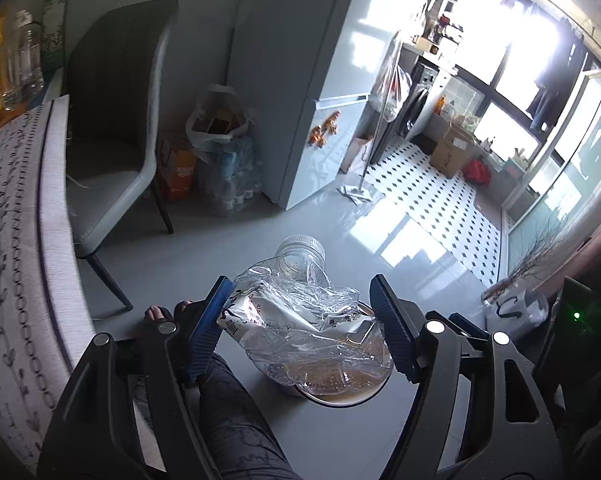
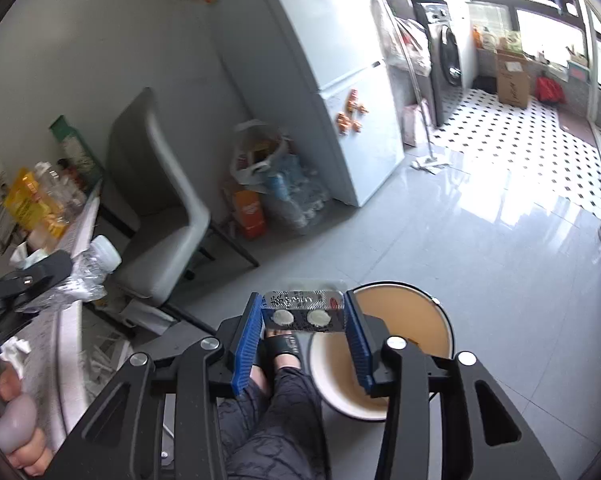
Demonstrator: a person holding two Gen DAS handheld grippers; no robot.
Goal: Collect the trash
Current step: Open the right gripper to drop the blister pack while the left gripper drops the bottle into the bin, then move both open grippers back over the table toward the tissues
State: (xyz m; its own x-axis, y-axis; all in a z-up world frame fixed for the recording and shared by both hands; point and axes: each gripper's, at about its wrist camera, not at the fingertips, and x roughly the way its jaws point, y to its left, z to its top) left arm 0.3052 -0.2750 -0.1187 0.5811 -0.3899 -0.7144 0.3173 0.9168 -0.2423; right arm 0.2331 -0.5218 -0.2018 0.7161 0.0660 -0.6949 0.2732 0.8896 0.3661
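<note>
My left gripper [image 1: 304, 324] is open, its blue pads on either side of a crushed clear plastic bottle [image 1: 304, 320] with a white label; the left pad touches the bottle, the right pad stands apart. The bottle hangs over a round bin [image 1: 340, 394] on the floor. My right gripper [image 2: 304, 320] is shut on a silver pill blister pack [image 2: 302, 312] and holds it above and just left of the same cream-coloured bin [image 2: 404, 320]. The left gripper with the bottle [image 2: 86, 276] shows at the left of the right wrist view.
A table with a patterned cloth [image 1: 16, 240] is at left, with bottles at its back [image 2: 40, 200]. A grey chair [image 1: 116, 128], a bag of rubbish [image 1: 220, 120], a fridge [image 1: 300, 60] and a mop [image 1: 360, 184] stand beyond. The person's leg and sandal [image 2: 280, 360] are below.
</note>
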